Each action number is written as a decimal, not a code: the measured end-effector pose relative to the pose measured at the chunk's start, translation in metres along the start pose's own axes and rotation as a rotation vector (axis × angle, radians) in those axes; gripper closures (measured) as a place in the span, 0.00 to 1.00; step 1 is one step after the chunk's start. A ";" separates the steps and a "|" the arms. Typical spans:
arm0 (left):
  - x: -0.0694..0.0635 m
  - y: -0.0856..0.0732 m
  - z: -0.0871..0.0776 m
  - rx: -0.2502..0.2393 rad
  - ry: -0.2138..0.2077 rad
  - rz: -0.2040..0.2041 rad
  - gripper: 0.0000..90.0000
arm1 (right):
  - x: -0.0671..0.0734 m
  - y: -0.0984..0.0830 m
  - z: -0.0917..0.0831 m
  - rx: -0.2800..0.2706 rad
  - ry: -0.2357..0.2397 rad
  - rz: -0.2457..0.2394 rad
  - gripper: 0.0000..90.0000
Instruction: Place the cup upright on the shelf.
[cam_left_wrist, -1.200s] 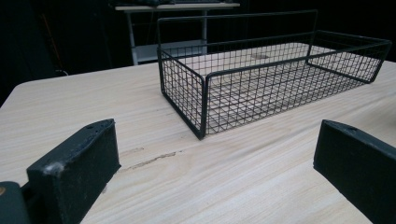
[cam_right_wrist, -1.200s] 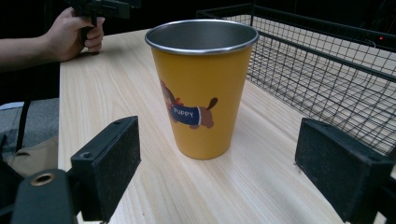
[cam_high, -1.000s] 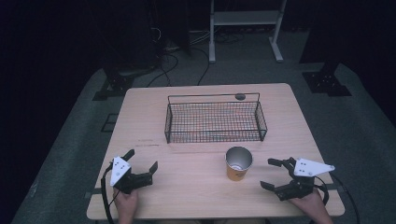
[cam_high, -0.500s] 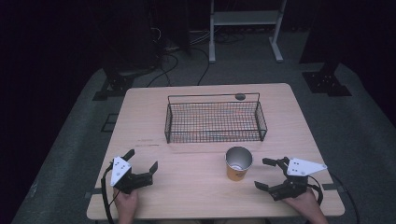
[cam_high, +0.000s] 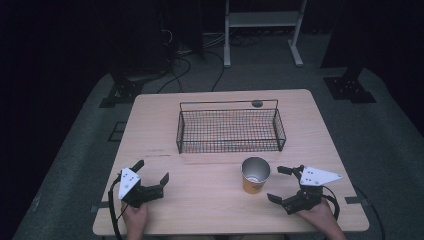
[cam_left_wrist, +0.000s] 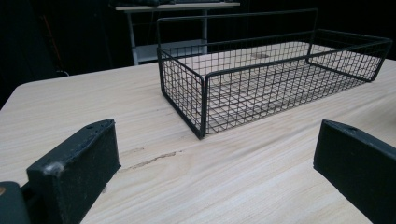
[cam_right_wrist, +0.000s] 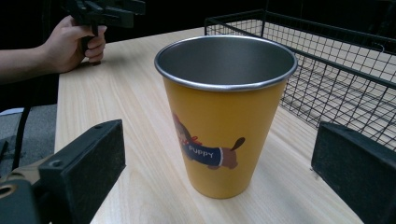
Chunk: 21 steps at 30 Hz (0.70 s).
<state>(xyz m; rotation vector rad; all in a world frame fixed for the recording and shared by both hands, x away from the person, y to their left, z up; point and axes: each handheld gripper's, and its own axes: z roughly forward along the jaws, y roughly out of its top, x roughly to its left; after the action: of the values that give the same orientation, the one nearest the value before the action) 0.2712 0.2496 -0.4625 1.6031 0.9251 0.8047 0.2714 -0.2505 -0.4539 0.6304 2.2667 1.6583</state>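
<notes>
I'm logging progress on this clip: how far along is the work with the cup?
Early. Nothing looks done: the yellow cup stands upright on the table, outside the wire basket. In hand: the right gripper sits beside the cup, jaws open, facing it but apart. The left gripper rests open. Left: closing on the cup, lifting it, probably placing it in the basket.
</notes>
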 end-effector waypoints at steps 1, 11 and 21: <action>0.000 0.000 0.000 0.000 0.000 0.000 0.00 | 0.000 0.000 0.001 0.001 -0.001 0.000 0.02; 0.000 0.000 0.000 0.000 0.002 -0.001 0.00 | -0.004 0.002 0.013 0.017 -0.003 0.019 0.00; 0.000 0.000 0.000 -0.002 0.001 -0.001 0.00 | -0.003 0.012 0.025 0.029 0.032 0.018 0.00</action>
<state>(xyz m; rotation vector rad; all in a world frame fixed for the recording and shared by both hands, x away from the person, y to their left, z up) 0.2708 0.2499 -0.4625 1.6007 0.9259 0.8059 0.2880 -0.2280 -0.4510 0.6375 2.3175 1.6582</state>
